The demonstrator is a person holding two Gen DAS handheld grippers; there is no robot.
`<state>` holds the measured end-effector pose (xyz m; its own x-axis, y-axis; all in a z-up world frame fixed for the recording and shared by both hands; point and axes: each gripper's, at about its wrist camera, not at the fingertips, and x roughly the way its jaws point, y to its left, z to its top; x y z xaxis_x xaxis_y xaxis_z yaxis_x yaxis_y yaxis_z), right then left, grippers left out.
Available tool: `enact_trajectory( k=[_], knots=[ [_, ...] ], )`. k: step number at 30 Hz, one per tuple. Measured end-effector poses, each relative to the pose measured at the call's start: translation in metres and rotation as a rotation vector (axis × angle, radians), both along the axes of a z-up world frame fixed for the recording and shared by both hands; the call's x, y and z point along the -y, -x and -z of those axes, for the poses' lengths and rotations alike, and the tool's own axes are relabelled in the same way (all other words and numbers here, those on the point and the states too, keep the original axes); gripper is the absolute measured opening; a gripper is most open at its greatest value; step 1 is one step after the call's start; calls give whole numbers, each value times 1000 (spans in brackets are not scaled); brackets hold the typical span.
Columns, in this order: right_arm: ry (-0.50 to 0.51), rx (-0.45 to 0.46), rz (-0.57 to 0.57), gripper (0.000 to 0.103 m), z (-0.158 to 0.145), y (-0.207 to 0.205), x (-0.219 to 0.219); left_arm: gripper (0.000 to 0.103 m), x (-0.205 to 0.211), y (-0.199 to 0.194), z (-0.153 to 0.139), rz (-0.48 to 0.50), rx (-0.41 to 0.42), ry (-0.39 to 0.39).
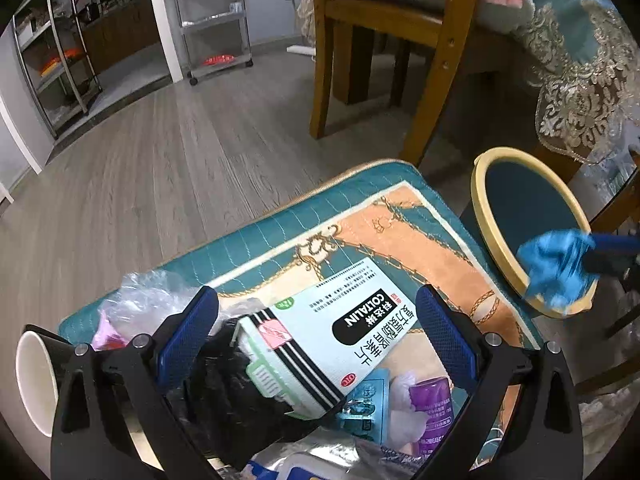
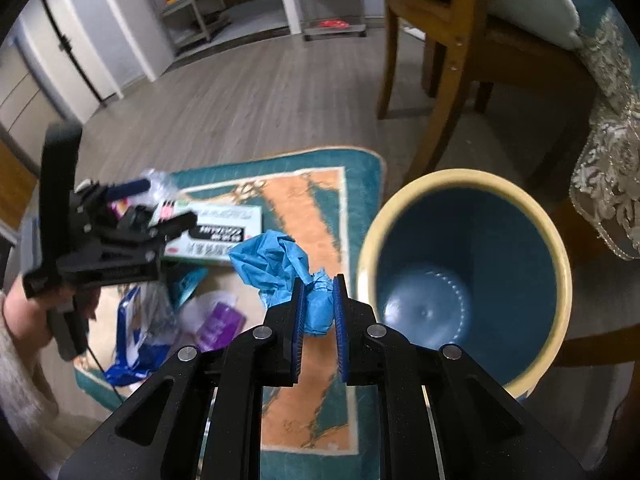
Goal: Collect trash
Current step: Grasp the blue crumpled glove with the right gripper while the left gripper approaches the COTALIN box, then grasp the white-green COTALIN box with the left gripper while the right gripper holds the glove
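Grey floor open beyond rug (image 2: 320, 208). Right tool (image 2: 317, 304) pinching blue wad (image 2: 280, 260) beside bin (image 2: 560, 280) rim. Left tool (image 1: 316, 320) spread above medicine box (image 1: 320, 344).

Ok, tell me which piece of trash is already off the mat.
The crumpled blue paper, pinched in the right hand-held gripper beside the bin; the rest lies on the mat.

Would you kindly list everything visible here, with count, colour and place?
Medicine box: one, pale green, on the mat.
Crumpled paper: one, blue, gripped beside the bin.
Bin: one, cream rim, blue inside, right of the mat.
Mat: one, teal and orange, on the floor.
Paper cup: one, white, mat's left edge.
Purple packet: one, below the box.
Chair: one, wooden, behind the mat.
Left tool: open, above the box.
Right tool: shut on the paper.
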<state>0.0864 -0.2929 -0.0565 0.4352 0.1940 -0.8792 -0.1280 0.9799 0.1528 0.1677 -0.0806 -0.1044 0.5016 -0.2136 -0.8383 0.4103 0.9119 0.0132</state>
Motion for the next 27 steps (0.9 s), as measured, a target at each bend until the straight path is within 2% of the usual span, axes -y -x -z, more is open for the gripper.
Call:
enact_trajectory(
  k=[8, 16, 20, 27],
  knots=[
    [-38, -24, 15, 15, 7, -8, 8, 97, 15, 0, 14, 31, -19, -47],
    [-52, -18, 26, 15, 7, -8, 14, 97, 22, -2, 17, 46, -14, -58],
    [-58, -16, 31, 15, 6, -8, 15, 97, 26, 0, 23, 88, -38, -74],
    [-65, -17, 29, 15, 7, -9, 19, 97, 36, 0, 43, 154, -65, -146]
  ],
)
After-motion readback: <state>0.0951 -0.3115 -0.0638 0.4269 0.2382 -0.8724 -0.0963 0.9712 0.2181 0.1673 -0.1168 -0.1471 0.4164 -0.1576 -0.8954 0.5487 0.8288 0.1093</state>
